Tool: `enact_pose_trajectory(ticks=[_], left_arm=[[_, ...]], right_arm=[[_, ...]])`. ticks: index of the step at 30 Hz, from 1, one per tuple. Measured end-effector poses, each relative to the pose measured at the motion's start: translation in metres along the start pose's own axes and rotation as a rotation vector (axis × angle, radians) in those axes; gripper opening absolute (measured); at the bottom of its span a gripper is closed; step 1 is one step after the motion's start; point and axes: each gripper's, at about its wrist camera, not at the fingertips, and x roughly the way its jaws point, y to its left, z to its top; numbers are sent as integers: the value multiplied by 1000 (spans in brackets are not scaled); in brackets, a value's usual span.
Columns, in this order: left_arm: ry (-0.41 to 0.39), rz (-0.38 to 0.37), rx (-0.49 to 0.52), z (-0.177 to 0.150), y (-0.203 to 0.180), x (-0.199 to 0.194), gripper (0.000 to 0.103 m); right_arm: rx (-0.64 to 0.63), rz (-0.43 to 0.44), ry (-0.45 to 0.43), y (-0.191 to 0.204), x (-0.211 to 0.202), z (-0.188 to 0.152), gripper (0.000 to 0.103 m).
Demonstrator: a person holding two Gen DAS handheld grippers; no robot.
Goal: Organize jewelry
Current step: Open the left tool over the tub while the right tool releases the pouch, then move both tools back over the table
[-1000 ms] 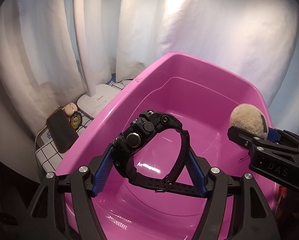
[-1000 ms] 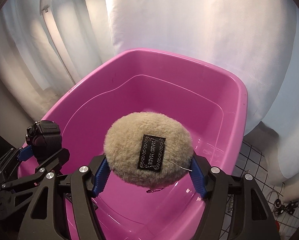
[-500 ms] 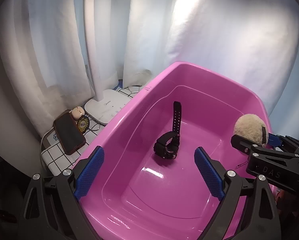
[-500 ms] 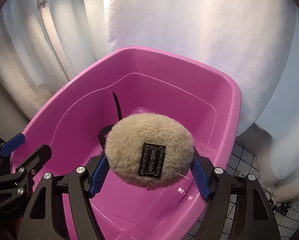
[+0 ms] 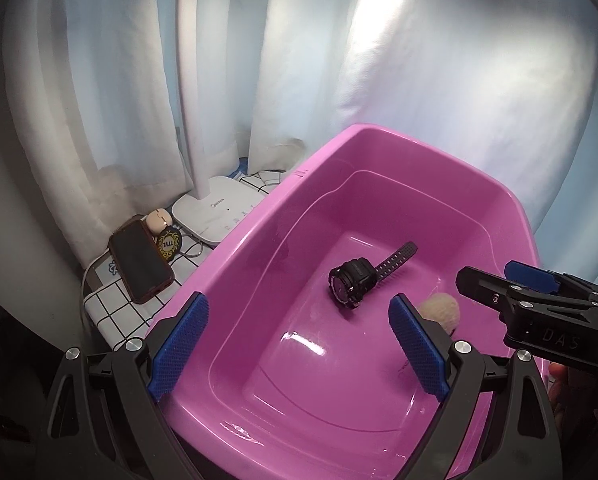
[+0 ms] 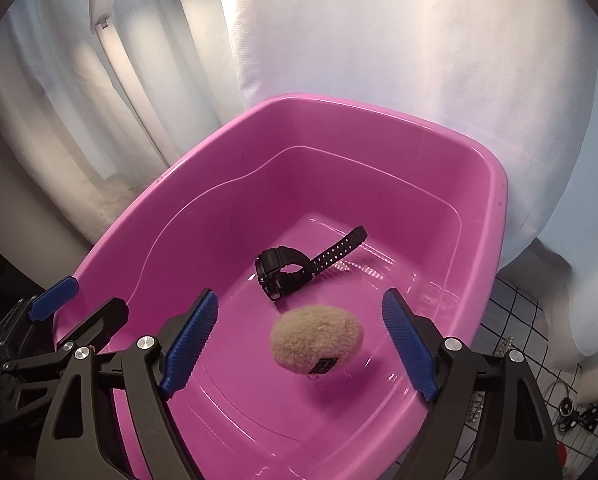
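A black wristwatch (image 5: pixel 357 278) (image 6: pixel 289 270) lies on the floor of the pink plastic tub (image 5: pixel 259 224) (image 6: pixel 171 192), strap stretched toward the far right. A tan fluffy puff with a black label (image 6: pixel 317 338) (image 5: pixel 439 310) is free in the tub just in front of the watch, below my right gripper (image 6: pixel 299 344). The right jaws are opening, and the puff is clear of both pads. My left gripper (image 5: pixel 299 344) hangs open over the tub's near left side, nothing between its blue pads.
A white desk lamp base (image 5: pixel 215 210) stands left of the tub, with a dark phone (image 5: pixel 141 262), a round badge (image 5: pixel 169 244) and a small case on the checked cloth (image 5: pixel 115 308). White curtains hang close behind. Small metal bits (image 6: pixel 575 408) lie right of the tub.
The left gripper let the watch go and it dropped to the tub floor, tipping flat. The right gripper spread its pads and the puff fell out of them into the tub.
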Motion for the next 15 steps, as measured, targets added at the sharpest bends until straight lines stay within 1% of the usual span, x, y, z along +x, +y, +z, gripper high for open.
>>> enact_pose_trajectory(ticks=[6,10,13,15], left_arm=[[-6,-2,0,0,1,-3,90],[-15,-4,-5,-1,3,-10,90],[-22,-20,-13,-1,4,-17,90],[-30,-34,-16,-2,3,-22,90]], right_arm=[[12,-3,-5,1,-4,-4,81],[22,18,-48,0,-20,-6,81],[39,51,-81,-4,-36,-9,81],[57,59,-109,-8,-50,-15,81]])
